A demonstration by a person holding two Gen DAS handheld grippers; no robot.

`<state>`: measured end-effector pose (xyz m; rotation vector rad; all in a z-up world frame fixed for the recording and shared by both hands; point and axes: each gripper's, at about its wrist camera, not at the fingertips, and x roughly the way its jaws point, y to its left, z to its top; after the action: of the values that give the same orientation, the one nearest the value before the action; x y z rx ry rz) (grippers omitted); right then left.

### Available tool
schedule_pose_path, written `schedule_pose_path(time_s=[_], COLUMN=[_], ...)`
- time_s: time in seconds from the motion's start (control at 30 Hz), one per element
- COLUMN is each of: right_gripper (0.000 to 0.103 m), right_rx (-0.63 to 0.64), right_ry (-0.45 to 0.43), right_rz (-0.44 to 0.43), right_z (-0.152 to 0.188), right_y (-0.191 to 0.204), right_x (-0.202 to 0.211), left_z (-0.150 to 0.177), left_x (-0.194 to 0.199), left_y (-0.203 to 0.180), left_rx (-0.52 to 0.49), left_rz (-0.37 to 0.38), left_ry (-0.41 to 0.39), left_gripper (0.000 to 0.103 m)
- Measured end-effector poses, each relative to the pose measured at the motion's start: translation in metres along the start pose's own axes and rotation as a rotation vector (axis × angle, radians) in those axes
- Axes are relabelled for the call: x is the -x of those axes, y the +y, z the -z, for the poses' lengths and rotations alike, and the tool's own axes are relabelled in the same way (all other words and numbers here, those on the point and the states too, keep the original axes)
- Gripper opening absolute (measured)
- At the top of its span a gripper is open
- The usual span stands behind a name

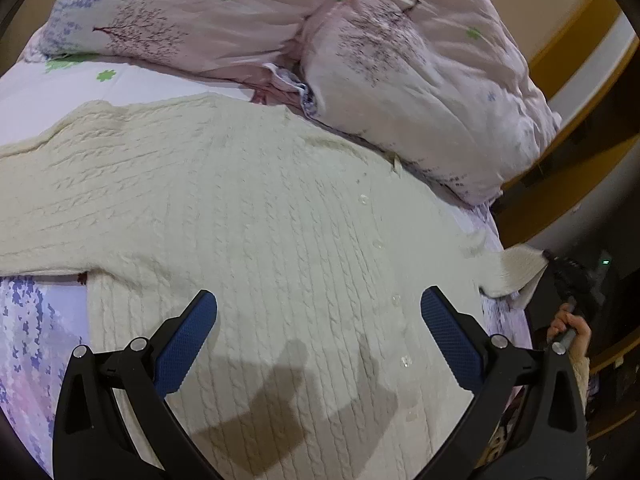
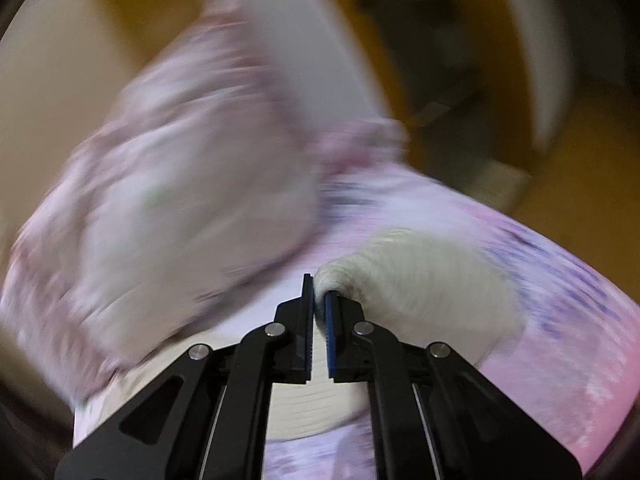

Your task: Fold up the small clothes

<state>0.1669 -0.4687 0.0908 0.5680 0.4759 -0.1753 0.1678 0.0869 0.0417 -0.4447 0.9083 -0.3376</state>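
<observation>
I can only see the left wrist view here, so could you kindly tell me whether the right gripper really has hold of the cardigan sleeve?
Observer: Yes. In the right wrist view the right gripper is shut on the cream sleeve, with knit bunched between its blue pads.
Operator: Thank you. Is the sleeve lifted clear of the bed?
Observer: Only the pinched end looks raised; the rest trails down onto the pink floral sheet.
Operator: And is that view sharp enough to judge the grip?
Observer: The pillow and background are smeared by motion blur, but the pads and the fabric between them read clearly.
</observation>
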Motion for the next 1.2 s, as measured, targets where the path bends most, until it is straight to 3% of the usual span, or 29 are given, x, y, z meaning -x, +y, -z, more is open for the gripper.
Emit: schedule_pose_path(time_s=[0.17,0.27,0.37,0.43,0.47,0.5,0.53,0.7,0.77,0.8,0.83,0.93,1.03,1.1,1.2], right_gripper=[0.005,0.005,0.008,0.015,0.025,0.038,0.042,0.042,0.038,0.025,0.011,0.009,0.009,0.02,0.049], right_rx=[0.271,0.382,0.389,0.314,0.253,0.216,0.16,-0.049,-0.085,-0.076,-0.05,0.101,0.296,0.509,0.643], right_ry=[0.135,0.316,0.505,0.573,0.593,0.6,0.598,0.537,0.501,0.478,0.456,0.34,0.293,0.412,0.502], right_rz=[-0.249,-0.327,-0.333,-0.334,-0.349,-0.353,-0.35,-0.285,-0.242,-0.203,-0.168,-0.126,-0.246,-0.356,-0.394], right_z=[0.052,0.111,0.153,0.163,0.162,0.16,0.156,0.132,0.125,0.124,0.121,0.118,0.134,0.17,0.207], right_y=[0.118,0.167,0.184,0.177,0.17,0.167,0.158,0.125,0.122,0.126,0.131,0.161,0.213,0.255,0.274], right_x=[-0.004,-0.026,-0.061,-0.071,-0.073,-0.074,-0.073,-0.078,-0.081,-0.082,-0.084,-0.071,-0.054,-0.055,-0.054], left_z=[-0.005,-0.007,-0.005,-0.005,-0.006,-0.006,-0.007,-0.01,-0.012,-0.013,-0.013,-0.014,-0.014,-0.014,-0.013], left_x=[-0.001,-0.003,0.0,0.001,0.001,0.0,0.0,-0.001,-0.001,-0.001,-0.002,-0.001,-0.003,-0.008,-0.016], left_y=[0.006,0.009,0.013,0.014,0.014,0.016,0.017,0.025,0.026,0.027,0.028,0.032,0.034,0.034,0.031], left_rx=[0.031,0.051,0.069,0.052,0.043,0.037,0.041,0.087,0.099,0.111,0.12,0.16,0.194,0.221,0.233], left_rz=[0.007,0.055,0.074,0.064,0.056,0.054,0.056,0.107,0.126,0.135,0.142,0.175,0.218,0.24,0.24], left_ry=[-0.008,-0.017,-0.066,-0.059,-0.054,-0.051,-0.046,-0.031,-0.026,-0.026,-0.023,-0.021,-0.016,-0.003,0.021], left_gripper=[0.102,0.102,0.102,0.102,0.102,0.102,0.102,0.102,0.102,0.102,0.102,0.098,0.091,0.089,0.089])
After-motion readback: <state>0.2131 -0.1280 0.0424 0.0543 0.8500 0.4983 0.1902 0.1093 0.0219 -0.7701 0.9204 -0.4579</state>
